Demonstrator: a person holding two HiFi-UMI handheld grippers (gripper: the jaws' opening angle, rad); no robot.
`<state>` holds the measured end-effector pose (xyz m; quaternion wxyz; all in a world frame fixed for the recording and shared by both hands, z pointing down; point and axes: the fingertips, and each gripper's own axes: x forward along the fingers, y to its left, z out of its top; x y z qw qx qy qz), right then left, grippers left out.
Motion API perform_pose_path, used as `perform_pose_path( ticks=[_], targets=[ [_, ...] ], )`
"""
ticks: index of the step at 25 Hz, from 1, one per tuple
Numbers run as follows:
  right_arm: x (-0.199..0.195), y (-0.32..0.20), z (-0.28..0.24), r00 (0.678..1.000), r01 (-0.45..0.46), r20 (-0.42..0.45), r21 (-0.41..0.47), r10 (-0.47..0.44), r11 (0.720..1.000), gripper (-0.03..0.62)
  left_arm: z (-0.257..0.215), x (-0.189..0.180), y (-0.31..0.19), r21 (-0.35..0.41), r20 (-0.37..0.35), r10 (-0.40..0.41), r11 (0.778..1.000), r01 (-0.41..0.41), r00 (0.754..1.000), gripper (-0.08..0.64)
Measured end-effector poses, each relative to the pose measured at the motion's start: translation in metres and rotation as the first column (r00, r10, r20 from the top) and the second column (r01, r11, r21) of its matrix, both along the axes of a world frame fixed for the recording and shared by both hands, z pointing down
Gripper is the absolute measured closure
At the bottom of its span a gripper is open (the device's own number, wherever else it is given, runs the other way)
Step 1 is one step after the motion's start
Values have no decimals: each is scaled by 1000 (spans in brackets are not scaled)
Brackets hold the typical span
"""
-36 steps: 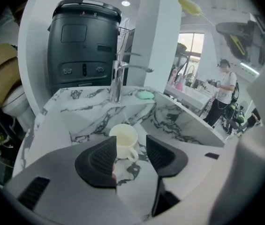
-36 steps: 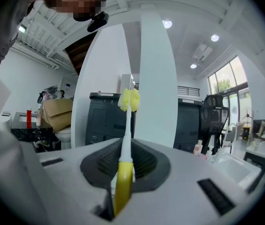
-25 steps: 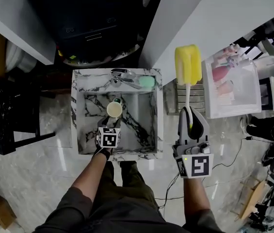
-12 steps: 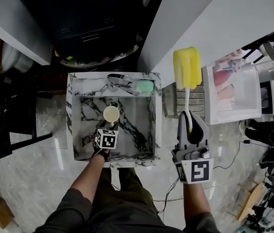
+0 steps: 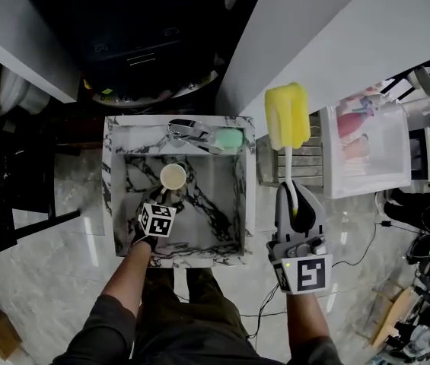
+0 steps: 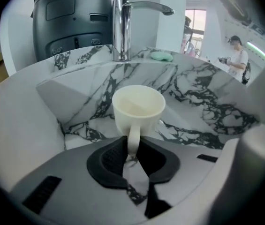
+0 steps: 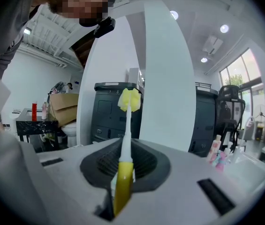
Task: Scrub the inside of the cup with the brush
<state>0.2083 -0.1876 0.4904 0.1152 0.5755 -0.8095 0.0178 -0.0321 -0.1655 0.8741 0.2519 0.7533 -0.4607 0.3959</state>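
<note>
In the head view the left gripper (image 5: 166, 201) covers the handle of the cup (image 5: 173, 176). The lower handle end of the brush (image 7: 125, 137) is hidden inside the right gripper (image 7: 122, 170).

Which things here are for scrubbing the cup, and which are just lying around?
For the job: cup, its handle in the left gripper; brush in the right gripper; sink.
Just lying about: tap; green pad by the tap; pink bottles at the right.
</note>
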Motion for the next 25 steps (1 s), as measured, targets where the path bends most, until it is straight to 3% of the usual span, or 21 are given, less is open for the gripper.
perform_pose_path(
  ticks=[11, 16, 20, 25],
  targets=[
    [-14, 2, 16, 999, 25, -22, -28, -25, 999, 558, -21, -1, -14, 171, -16, 140, 976, -136, 990, 511],
    [-22, 3, 13, 999, 35, -17, -21, -36, 999, 558, -46, 10, -20, 249, -4, 253, 937, -244, 968, 511],
    [-24, 6, 12, 999, 41, -24, -25, -42, 999, 558, -60, 15, -18, 257, 8, 348, 905, -338, 938, 512],
    [-29, 11, 5, 998, 59, -21, -14, -59, 998, 558, -93, 11, -13, 279, -16, 406, 879, -386, 914, 512]
  ],
)
